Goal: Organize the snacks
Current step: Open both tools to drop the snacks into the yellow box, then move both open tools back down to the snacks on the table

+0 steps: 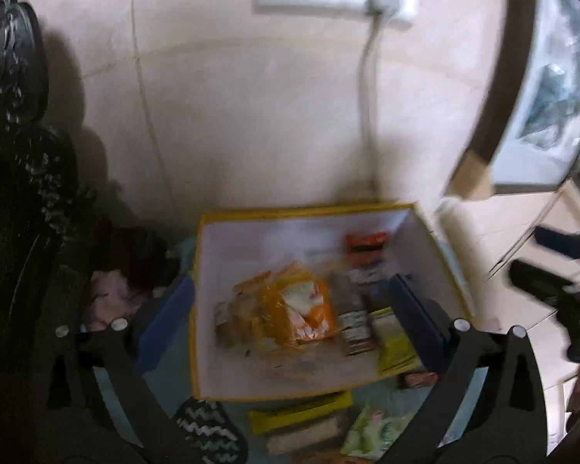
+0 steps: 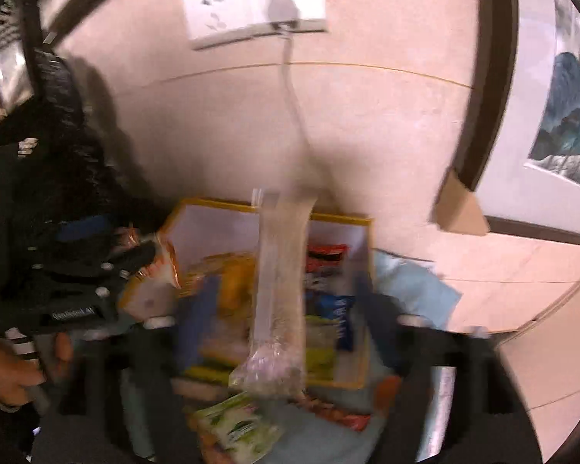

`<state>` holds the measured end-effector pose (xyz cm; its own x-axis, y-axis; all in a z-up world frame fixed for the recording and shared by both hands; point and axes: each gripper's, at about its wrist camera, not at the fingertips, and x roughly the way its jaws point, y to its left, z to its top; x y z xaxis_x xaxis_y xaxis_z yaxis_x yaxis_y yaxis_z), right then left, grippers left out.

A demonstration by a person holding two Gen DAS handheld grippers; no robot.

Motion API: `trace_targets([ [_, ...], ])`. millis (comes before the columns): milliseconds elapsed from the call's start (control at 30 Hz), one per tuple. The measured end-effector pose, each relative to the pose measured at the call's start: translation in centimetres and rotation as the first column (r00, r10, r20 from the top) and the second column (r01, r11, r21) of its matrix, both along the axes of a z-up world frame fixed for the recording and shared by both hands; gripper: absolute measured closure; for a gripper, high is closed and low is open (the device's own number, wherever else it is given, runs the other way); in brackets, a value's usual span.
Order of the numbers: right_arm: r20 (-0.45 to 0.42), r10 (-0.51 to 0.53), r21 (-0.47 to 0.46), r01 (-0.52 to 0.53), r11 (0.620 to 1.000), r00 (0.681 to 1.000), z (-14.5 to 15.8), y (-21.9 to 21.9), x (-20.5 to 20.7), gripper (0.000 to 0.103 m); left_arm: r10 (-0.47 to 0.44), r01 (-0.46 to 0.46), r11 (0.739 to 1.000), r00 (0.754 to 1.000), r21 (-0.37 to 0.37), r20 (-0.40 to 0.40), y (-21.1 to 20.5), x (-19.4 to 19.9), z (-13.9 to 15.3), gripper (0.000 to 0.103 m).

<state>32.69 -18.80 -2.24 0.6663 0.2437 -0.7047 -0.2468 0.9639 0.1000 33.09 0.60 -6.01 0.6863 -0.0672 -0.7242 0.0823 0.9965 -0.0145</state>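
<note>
both grippers, left (image 1: 290, 324) and right (image 2: 286, 324), hung with jaws apart over yellow-rimmed box (image 1: 309, 208), nothing gripped. clear bag (image 2: 278, 290) mid-air above box. drop step; next likely green packet (image 2: 236, 429) near box.

The left gripper (image 1: 290, 317) is showing black, curved finger arms with long slots cut through them, round silver screw heads at the joints, and blue pads (image 1: 417, 321) lining the fingertips. Seen from the right wrist view, its black body is carrying small silver screws and a strip of white lettering (too blurred to read). The right gripper (image 2: 286, 321) is showing the same black slotted arms and blue pads, smeared by blur. The person's hand (image 2: 15, 371) is wearing a black sleeve (image 2: 38, 178) over a black-and-white striped cuff.
</note>
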Motion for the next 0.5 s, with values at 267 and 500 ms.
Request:
trace_targets([
  [267,-0.1,0.002,0.033,0.001,0.999,0.995,-5.1,-2.2,-4.2,0.025,0.008,-0.008,1.0,0.999,-0.001,-0.052,3.1,-4.6,-5.2,0.002],
  [500,-0.243,0.087,-0.007,-0.092,0.996,0.966,-12.2,-0.6,-9.9,0.025,-0.005,-0.001,0.999,0.99,-0.04,-0.144,3.5,-11.7,-11.7,0.002],
])
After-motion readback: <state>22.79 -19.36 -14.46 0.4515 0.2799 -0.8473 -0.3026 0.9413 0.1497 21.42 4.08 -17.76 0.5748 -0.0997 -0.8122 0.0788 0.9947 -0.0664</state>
